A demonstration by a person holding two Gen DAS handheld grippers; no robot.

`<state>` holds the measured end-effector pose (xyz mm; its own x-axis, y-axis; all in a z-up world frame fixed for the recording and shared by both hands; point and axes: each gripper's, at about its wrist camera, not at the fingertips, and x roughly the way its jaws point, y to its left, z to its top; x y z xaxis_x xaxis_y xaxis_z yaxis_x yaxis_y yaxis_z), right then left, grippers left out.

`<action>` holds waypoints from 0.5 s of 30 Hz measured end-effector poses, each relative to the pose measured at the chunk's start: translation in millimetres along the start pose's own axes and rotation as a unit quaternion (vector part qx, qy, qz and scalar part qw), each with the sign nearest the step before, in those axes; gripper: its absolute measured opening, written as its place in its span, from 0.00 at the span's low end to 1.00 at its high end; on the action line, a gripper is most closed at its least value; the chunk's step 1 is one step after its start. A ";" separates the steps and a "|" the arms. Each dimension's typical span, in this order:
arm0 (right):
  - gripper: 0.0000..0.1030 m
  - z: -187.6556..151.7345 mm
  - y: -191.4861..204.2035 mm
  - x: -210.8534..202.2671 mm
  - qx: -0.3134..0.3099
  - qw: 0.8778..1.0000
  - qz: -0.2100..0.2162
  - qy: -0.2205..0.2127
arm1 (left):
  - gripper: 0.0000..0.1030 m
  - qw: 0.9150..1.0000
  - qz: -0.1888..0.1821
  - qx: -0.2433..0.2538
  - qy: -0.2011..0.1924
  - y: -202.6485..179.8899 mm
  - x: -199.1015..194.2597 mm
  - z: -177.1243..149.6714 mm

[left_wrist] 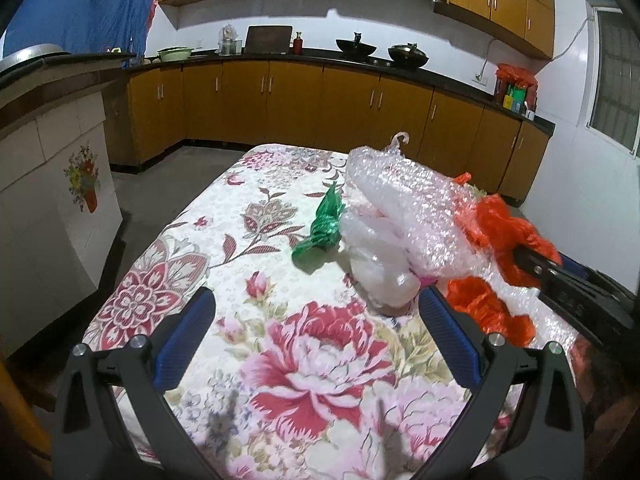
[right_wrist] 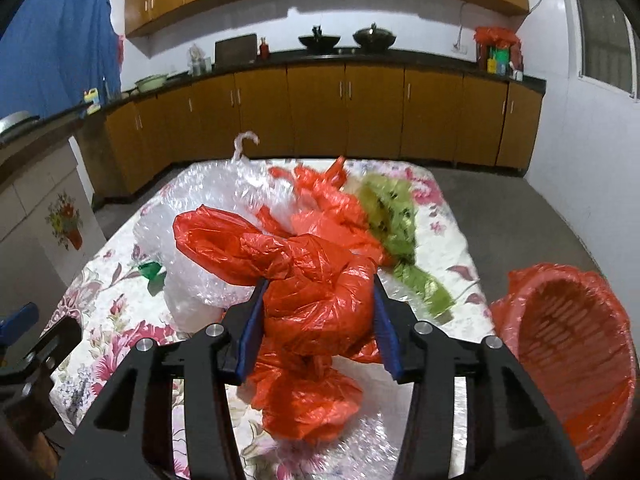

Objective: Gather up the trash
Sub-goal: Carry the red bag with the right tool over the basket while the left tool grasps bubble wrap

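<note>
Clamping red plastic bag (right_wrist: 316, 292) between right claw (right_wrist: 318, 300) pads

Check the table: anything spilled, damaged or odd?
Nothing spilled or damaged. Crumpled orange plastic bags, bubble wrap and a green bag litter the floral tablecloth; the orange-lined basket sits tilted at the table's right edge.

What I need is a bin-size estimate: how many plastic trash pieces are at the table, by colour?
Red-orange: 3, namely held bunch, lower bunch, rear bunch; they may be joined
Clear: 2, namely bubble wrap, clear bag
Dark green bag: 1
Yellow-green bag: 1
Total: 7
</note>
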<state>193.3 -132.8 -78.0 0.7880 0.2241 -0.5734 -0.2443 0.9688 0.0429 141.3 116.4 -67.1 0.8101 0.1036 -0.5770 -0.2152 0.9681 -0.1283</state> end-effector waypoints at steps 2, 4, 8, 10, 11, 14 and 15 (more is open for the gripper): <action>0.48 0.3 -3.4 -9.1 0.000 1.000 -0.007 -0.012 | 0.96 1.000 -0.005 -0.001 -0.006 -2.4 3.5 7.4; 0.48 0.3 -7.4 -18.1 0.000 1.000 -0.015 -0.021 | 0.96 1.000 -0.014 0.001 -0.022 -7.9 8.2 20.1; 0.48 -1.1 -22.0 -30.3 0.009 0.999 -0.034 -0.030 | 0.82 0.999 -0.022 0.014 -0.027 -22.2 27.2 43.7; 0.48 -2.5 -32.0 -32.6 0.018 0.998 -0.045 -0.030 | 0.75 0.999 -0.027 0.015 -0.015 -29.4 43.8 54.4; 0.48 -4.0 -34.5 -33.1 0.021 0.998 -0.048 -0.029 | 0.72 0.999 -0.029 0.015 -0.007 -31.7 49.8 56.7; 0.48 -6.6 -46.2 -33.6 0.029 0.998 -0.057 -0.025 | 0.70 0.999 -0.038 0.010 0.018 -36.9 69.9 61.9; 0.48 -7.8 -49.1 -33.2 0.030 0.998 -0.059 -0.023 | 0.69 0.999 -0.036 0.011 0.027 -38.7 77.3 62.3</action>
<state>174.7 -188.6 -67.5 0.8352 0.1115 -0.5385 -0.1148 0.9930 0.0277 246.2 101.1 -56.5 0.7922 0.0209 -0.6099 -0.1444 0.9775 -0.1541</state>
